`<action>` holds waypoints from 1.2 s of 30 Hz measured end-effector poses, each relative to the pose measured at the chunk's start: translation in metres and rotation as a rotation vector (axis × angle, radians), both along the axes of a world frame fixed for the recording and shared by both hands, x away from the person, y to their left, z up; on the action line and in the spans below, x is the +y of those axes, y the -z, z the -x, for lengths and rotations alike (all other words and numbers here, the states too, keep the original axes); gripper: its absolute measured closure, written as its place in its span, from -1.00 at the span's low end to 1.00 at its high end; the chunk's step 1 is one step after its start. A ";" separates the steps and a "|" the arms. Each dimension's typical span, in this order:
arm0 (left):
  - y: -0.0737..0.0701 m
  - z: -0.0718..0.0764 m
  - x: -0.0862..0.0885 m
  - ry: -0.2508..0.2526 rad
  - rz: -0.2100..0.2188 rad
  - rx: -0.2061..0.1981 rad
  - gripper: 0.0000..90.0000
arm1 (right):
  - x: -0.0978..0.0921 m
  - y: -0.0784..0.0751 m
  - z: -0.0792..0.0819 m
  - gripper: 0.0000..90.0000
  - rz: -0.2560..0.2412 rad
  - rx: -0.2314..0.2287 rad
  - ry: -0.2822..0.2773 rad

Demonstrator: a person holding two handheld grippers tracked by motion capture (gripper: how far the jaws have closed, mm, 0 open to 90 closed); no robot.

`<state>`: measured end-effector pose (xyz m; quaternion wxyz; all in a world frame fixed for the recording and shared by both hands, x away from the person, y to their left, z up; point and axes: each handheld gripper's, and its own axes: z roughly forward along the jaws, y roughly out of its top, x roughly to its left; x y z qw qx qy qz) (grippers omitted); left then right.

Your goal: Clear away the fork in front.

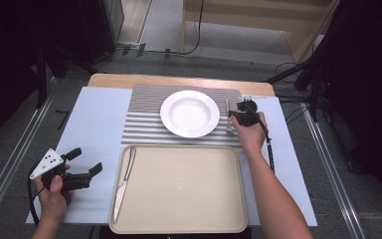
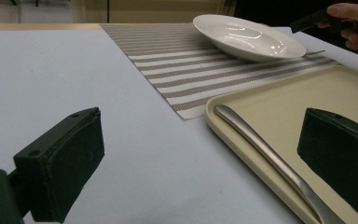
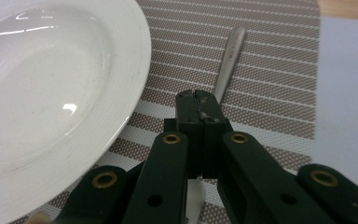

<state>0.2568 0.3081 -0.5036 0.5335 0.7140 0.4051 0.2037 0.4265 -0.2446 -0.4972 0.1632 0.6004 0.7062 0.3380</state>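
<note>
A white plate (image 1: 189, 113) sits on a striped placemat (image 1: 144, 119). A silver fork (image 1: 227, 115) lies on the mat just right of the plate. My right gripper (image 1: 231, 118) is low over it. In the right gripper view the jaws (image 3: 196, 95) are shut on the fork, whose handle (image 3: 228, 60) runs out past the tips beside the plate rim (image 3: 135, 70). My left gripper (image 1: 85, 160) is held open over the white sheet at the near left, with nothing between its pads (image 2: 205, 154). A table knife (image 1: 124, 181) lies along the left side of the beige tray (image 1: 179, 189).
The tray (image 2: 279, 107) fills the near middle of the table, with the knife (image 2: 261, 149) close to my left gripper's right jaw. A white sheet (image 1: 94, 124) covers the tabletop. The right hand (image 2: 349, 23) is beyond the plate (image 2: 247, 35). Dark stands and cables flank the table.
</note>
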 end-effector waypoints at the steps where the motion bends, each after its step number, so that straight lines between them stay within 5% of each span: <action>1: 0.000 0.000 0.000 0.001 -0.001 0.001 -1.00 | 0.001 0.001 -0.001 1.00 -0.002 0.005 -0.007; 12: 0.000 0.000 -0.001 0.002 -0.001 0.001 -1.00 | 0.008 0.023 -0.007 1.00 0.014 0.085 -0.022; 21: 0.000 0.000 0.000 0.003 0.001 0.001 -1.00 | 0.004 0.020 -0.005 1.00 0.119 0.079 -0.026; 24: 0.000 0.000 0.000 0.004 0.004 0.000 -1.00 | -0.003 0.018 -0.005 1.00 0.110 0.097 -0.030; 26: 0.000 0.000 0.000 0.003 0.004 0.000 -1.00 | -0.007 0.014 -0.005 0.88 0.086 0.069 -0.034; 32: 0.000 0.000 0.000 0.004 0.001 0.002 -1.00 | -0.008 0.011 -0.010 0.72 0.159 0.058 0.005; 36: 0.000 0.001 0.000 0.006 0.001 0.002 -1.00 | -0.009 0.018 -0.014 0.76 0.136 0.077 0.004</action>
